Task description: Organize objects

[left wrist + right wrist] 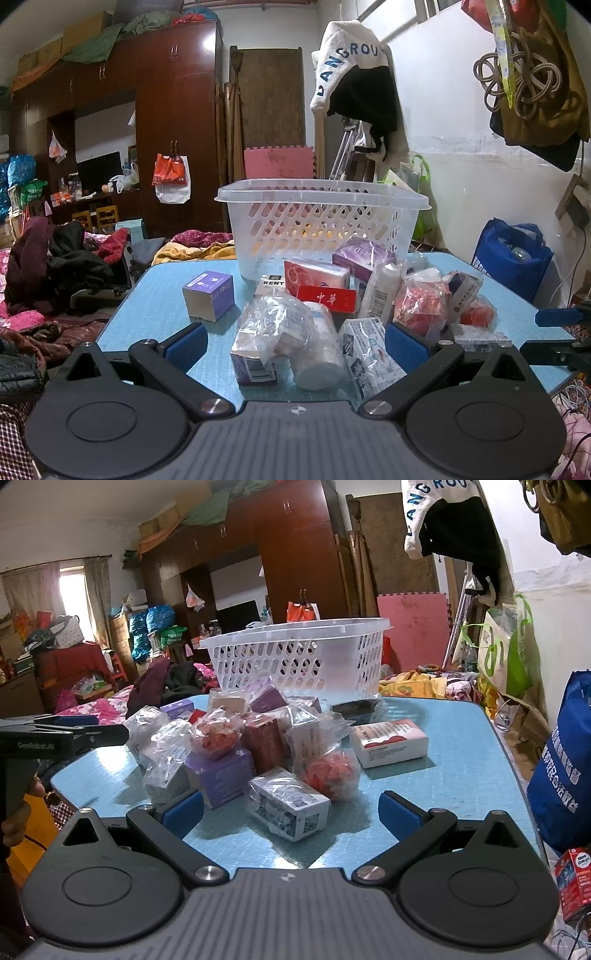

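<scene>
A clear plastic basket (321,221) stands at the far side of the blue table (159,306); it also shows in the right wrist view (295,657). A pile of small boxes and plastic-wrapped packets lies in front of it. My left gripper (295,343) is open and empty, its blue pads either side of a bagged box (266,343) and a white roll (321,354). My right gripper (291,812) is open and empty, with a wrapped white box (288,808) between its pads. A purple box (208,295) stands apart at the left.
A red and white box (388,742) lies alone on the table's right part. The right gripper's blue tip (557,317) shows at the table's right edge. A blue bag (565,760) stands right of the table. Clothes (55,266) are heaped on a bed to the left.
</scene>
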A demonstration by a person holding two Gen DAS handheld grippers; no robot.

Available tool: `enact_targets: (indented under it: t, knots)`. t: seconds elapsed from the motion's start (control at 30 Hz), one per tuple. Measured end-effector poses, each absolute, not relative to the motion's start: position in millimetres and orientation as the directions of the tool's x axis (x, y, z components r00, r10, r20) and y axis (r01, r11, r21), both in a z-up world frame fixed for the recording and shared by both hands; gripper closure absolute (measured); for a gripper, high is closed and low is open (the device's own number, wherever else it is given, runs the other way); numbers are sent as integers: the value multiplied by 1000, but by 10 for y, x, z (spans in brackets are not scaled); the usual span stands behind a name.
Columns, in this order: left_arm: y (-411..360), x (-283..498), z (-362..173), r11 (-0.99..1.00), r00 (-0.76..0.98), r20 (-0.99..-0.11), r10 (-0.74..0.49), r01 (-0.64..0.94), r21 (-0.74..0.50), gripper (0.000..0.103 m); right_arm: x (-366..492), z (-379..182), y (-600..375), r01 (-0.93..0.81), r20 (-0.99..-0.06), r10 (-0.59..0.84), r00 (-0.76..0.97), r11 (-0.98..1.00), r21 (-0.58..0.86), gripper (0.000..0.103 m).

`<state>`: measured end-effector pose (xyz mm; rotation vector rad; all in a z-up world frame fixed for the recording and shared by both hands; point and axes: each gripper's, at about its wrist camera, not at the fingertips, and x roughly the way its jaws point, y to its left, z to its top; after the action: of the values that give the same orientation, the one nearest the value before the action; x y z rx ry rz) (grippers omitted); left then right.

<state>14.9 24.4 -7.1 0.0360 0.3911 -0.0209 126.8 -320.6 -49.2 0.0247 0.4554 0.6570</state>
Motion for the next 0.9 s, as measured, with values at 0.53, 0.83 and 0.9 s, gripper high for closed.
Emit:
enact_targets:
  t: [0.53, 0.83, 0.9]
  knots:
    - [463, 390, -150, 998, 924, -380, -46, 56, 14, 9, 1410, -674, -3144, -570, -394, 593, 702, 800, 188, 1]
    - [479, 515, -256, 999, 923, -381, -45, 43, -15, 39, 1455, -731, -2950, -576, -430, 572, 698, 806, 138, 30]
    - [501, 528, -255, 999, 926, -376, -39, 29, -31, 49, 1436, -728, -2934, -573, -429, 562, 707, 811, 118, 35]
